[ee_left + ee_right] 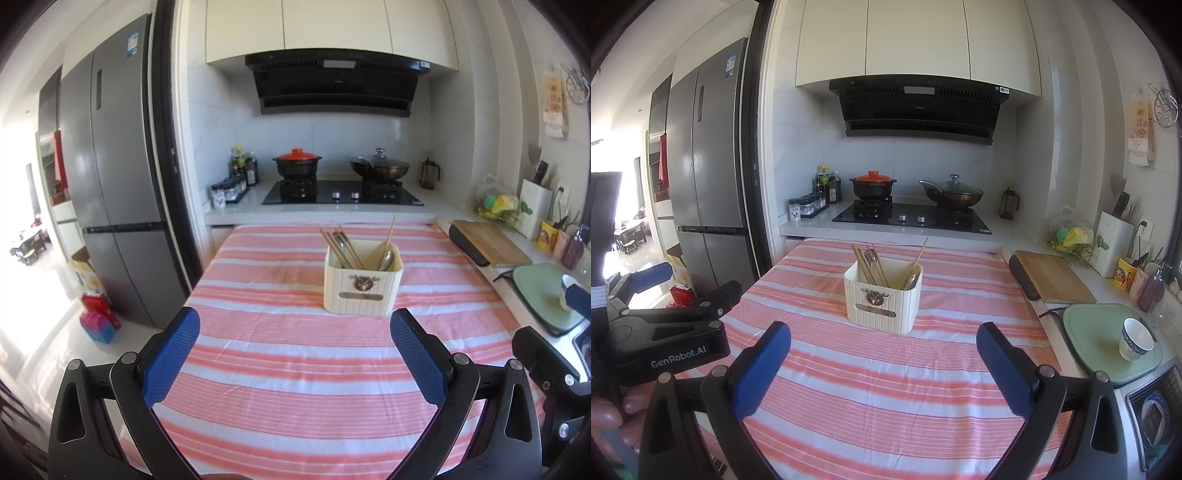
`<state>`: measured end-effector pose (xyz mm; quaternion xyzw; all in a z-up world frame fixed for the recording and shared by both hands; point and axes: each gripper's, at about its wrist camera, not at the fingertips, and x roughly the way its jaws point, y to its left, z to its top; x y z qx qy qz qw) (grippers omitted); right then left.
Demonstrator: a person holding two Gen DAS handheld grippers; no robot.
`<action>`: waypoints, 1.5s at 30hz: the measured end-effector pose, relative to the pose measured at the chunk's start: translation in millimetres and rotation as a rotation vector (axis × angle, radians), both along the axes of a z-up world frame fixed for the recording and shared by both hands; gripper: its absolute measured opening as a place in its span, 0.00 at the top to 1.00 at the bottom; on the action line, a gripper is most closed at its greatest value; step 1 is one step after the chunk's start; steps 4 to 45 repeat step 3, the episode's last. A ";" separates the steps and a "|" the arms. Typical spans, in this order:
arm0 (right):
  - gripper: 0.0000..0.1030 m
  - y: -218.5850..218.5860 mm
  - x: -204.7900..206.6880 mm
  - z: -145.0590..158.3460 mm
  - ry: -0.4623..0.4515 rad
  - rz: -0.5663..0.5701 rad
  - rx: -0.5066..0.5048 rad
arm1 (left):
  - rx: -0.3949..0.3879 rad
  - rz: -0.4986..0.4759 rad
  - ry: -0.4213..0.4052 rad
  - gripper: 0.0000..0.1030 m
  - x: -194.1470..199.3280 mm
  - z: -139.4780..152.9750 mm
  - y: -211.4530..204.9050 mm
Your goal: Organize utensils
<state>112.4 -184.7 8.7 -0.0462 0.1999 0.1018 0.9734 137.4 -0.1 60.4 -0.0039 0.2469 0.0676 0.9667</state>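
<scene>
A cream ribbed utensil holder (362, 284) stands on the pink-and-white striped tablecloth (295, 369); it also shows in the right wrist view (882, 299). Wooden chopsticks (341, 249) lean in its left part and a metal spoon (386, 260) with one chopstick in its right part. My left gripper (295, 332) is open and empty, held above the cloth in front of the holder. My right gripper (884, 345) is open and empty, also in front of the holder. The left gripper's body (665, 332) shows at the left of the right wrist view.
A stove (912, 218) with a black pot and a wok sits behind the table. A wooden cutting board (1052, 277), a green mat (1097, 339) with a blue-patterned bowl (1136, 338) and a knife block line the right counter. A grey fridge (110, 184) stands at the left.
</scene>
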 end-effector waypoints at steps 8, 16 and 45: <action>0.01 -1.2 2.2 0.0 0.001 -0.006 -0.001 | -0.018 -0.004 -0.009 0.01 0.4 0.1 3.0; 0.01 -1.2 2.2 0.0 0.001 -0.006 -0.001 | -0.018 -0.004 -0.009 0.01 0.4 0.1 3.0; 0.01 -1.2 2.2 0.0 0.001 -0.006 -0.001 | -0.018 -0.004 -0.009 0.01 0.4 0.1 3.0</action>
